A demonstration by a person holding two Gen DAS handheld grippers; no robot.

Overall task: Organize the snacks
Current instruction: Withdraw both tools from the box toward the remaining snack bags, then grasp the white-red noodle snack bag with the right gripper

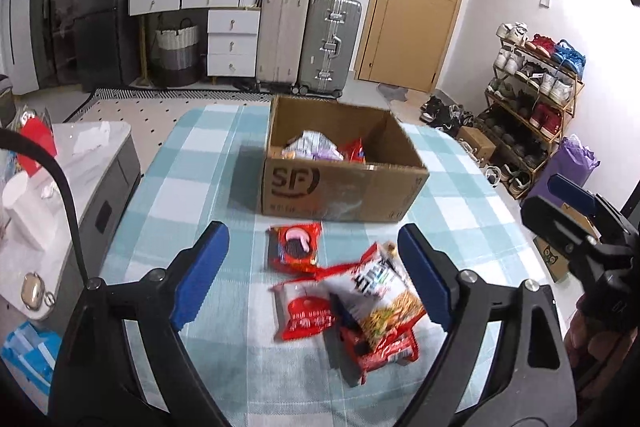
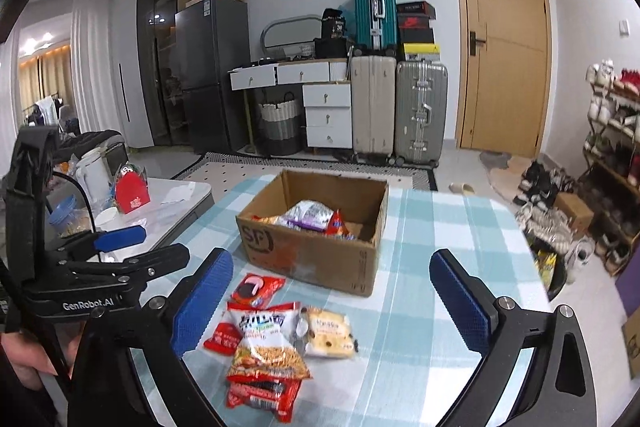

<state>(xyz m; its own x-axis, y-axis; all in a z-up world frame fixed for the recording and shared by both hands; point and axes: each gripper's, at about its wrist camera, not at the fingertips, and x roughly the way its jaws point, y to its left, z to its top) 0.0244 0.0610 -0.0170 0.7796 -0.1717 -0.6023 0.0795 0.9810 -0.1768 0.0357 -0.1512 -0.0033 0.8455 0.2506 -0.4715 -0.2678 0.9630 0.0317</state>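
Both blue-padded tongs, left (image 1: 314, 279) and right (image 2: 330, 301), hang spread and empty above the checked blue-and-white tabletop (image 2: 432, 327). Five loose snack packets (image 2: 268, 343) lie clustered before the open brown cardboard box (image 2: 316, 259), which holds about three more packets.

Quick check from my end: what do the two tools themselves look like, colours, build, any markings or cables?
Both match: the left tool and right tool have black frames with silver pivot bolts and two fingers faced with textured blue pads. The left tool's body reads "GenRobot.AI" in white. A thin black cable arcs beside it.
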